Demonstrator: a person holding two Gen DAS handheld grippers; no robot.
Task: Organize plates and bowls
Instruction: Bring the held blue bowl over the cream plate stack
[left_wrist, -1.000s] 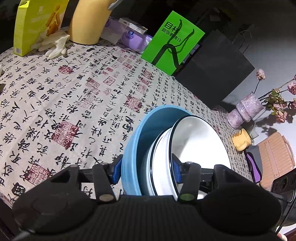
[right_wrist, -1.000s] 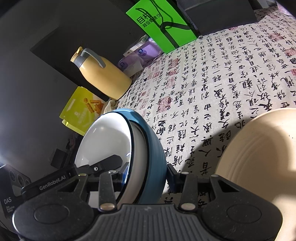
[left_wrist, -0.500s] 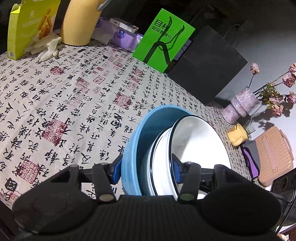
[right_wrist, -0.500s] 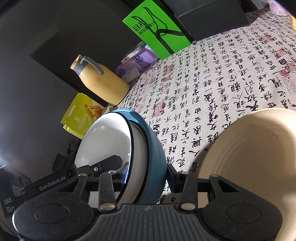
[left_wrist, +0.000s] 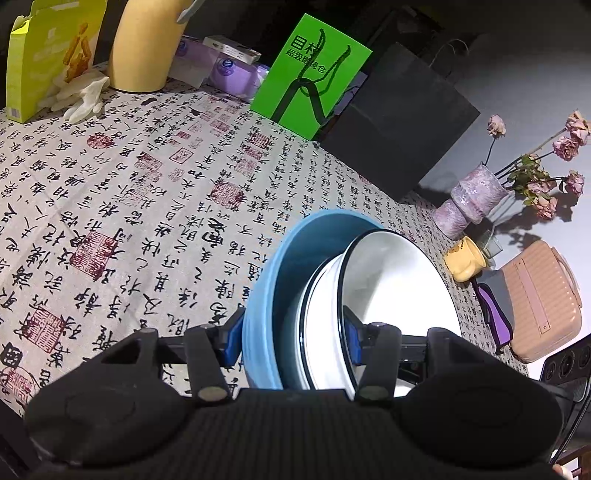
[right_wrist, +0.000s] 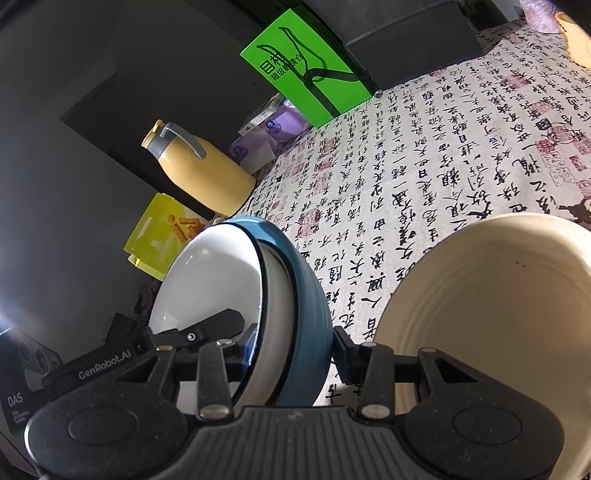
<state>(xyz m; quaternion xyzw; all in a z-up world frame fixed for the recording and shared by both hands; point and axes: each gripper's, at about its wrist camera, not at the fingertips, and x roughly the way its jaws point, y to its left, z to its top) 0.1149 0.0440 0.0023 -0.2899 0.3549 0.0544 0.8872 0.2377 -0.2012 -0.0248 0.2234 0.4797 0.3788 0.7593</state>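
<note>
In the left wrist view, the left gripper (left_wrist: 291, 341) is clamped across the rims of a nested stack: a light blue round bowl (left_wrist: 273, 280) outermost, a white dish with a thin dark rim (left_wrist: 314, 314) inside it, and a white enamel bowl with a black rim (left_wrist: 399, 291) innermost, the whole stack held on edge above the calligraphy-printed tablecloth (left_wrist: 147, 192). So the nesting of these pieces looks done; what seems left is setting the stack down. Ahead the cloth is bare over a broad stretch, while a green paper bag (left_wrist: 310, 74), a black paper bag (left_wrist: 399, 122), a yellow jug (left_wrist: 144, 44) and a purple glass vase with dried flowers (left_wrist: 476, 192) crowd the far edge, and the table edge runs close on the right. In the right wrist view, the right gripper (right_wrist: 291, 354) is likewise closed on the same stack from its other side, its pads pressing the blue bowl's outer wall and the white inside. Just right of it a cream ribbed ceramic bowl (right_wrist: 498, 306) sits on the cloth, not yet joined to the stack; whether it rests flat I cannot quite tell. Open cloth lies beyond it.
</note>
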